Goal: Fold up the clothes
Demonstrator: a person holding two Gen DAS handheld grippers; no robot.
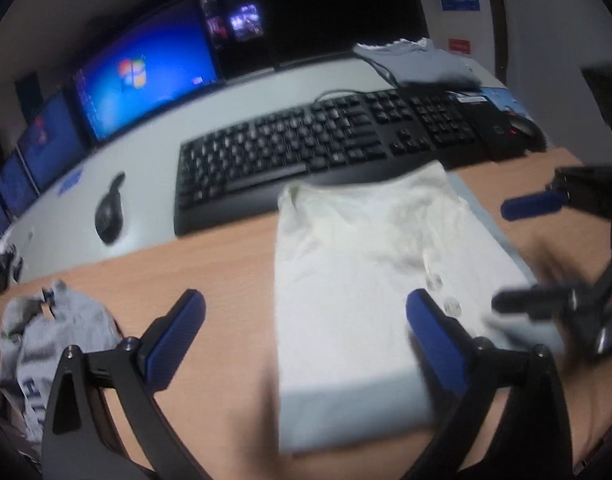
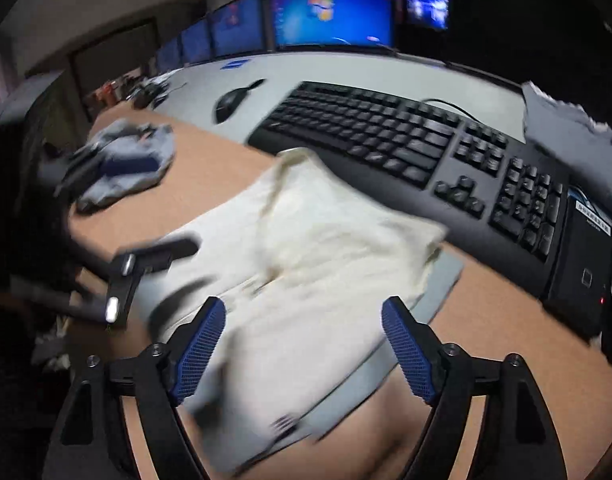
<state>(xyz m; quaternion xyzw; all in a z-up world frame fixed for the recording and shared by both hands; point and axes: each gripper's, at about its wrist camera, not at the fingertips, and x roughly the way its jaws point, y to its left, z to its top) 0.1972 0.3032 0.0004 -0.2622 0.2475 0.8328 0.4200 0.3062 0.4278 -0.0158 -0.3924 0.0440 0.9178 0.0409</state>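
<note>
Left wrist view, from left to right: a crumpled grey garment with dark lettering lies at the near left edge of the wooden table. Beyond it a black mouse sits on a pale grey desk surface, with a row of lit monitors behind. The left gripper fills the foreground, its blue-padded jaws spread wide with nothing between the pads. A black keyboard stretches across the middle. In front of it lies the cream shirt, folded into a long rectangle with buttons showing, resting on a flat grey board; its far corner touches the keyboard's front edge. At far right the right gripper appears blurred, jaws apart, beside the shirt. Right wrist view, left to right: the grey garment lies far left with the blurred left gripper in front of it, then the cream shirt lies in the centre. The right gripper hovers over its near end, jaws wide apart and gripping nothing. The keyboard runs to the right.
</note>
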